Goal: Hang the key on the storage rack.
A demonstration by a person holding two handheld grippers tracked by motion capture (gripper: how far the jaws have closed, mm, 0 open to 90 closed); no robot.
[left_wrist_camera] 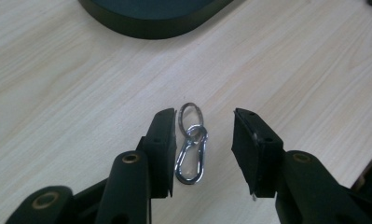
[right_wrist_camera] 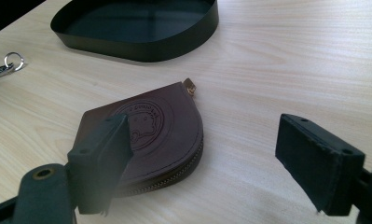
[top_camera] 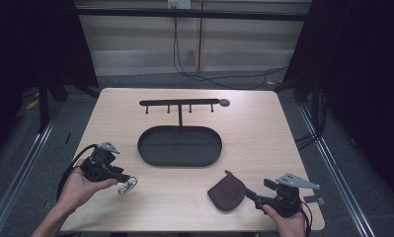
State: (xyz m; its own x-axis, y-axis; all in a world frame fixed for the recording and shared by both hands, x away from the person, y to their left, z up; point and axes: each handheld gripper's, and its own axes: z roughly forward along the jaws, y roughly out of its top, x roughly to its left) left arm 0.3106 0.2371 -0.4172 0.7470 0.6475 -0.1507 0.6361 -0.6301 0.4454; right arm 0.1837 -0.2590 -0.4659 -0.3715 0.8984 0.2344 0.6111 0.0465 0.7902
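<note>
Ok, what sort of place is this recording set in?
Probably a lab or studio recording station, not a home: a lone wooden table on grey carpet, dark curtains on both sides, metal floor rails, and loose cables running along the back wall.

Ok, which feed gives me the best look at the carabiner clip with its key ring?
The left gripper view: the carabiner clip lies large on the table between the open left claw, ring and snap hook both distinct. The high view shows it small beside that claw. The right gripper view shows it tiny at the left edge.
</note>
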